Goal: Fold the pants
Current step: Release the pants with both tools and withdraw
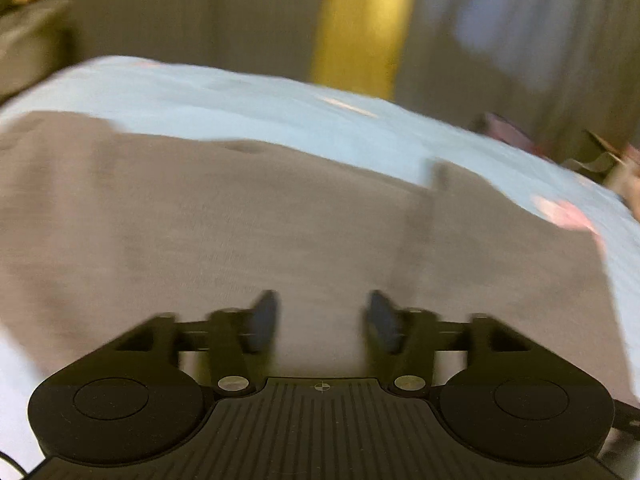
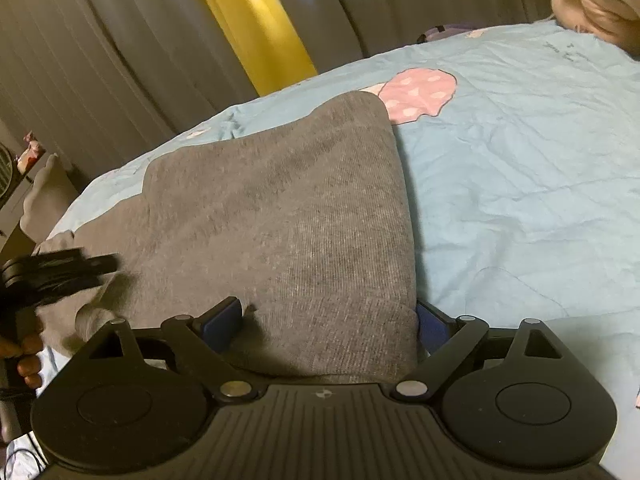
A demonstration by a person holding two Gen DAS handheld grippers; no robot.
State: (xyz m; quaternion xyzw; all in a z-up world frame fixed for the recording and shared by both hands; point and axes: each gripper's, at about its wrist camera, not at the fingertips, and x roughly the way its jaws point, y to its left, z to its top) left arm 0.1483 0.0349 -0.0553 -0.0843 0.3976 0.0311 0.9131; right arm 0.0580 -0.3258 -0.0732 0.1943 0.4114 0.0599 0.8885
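Note:
The grey pants (image 1: 240,220) lie spread on a light blue bedspread (image 1: 240,100). The left wrist view is blurred. My left gripper (image 1: 322,320) is open and empty just above the grey cloth. In the right wrist view the pants (image 2: 300,208) lie folded over, with a fold edge running along their right side. My right gripper (image 2: 328,320) is wide open, and the near end of the pants lies between its fingers (image 2: 224,320). The left gripper (image 2: 60,272) shows blurred at the left of that view, over the near left part of the pants.
The bedspread (image 2: 520,160) has a pink spotted patch (image 2: 420,92) just beyond the pants. Grey curtains and a yellow strip (image 2: 256,28) stand behind the bed. A pillow or soft item (image 2: 592,4) lies at the far right corner. A low cabinet (image 2: 40,200) stands at the left.

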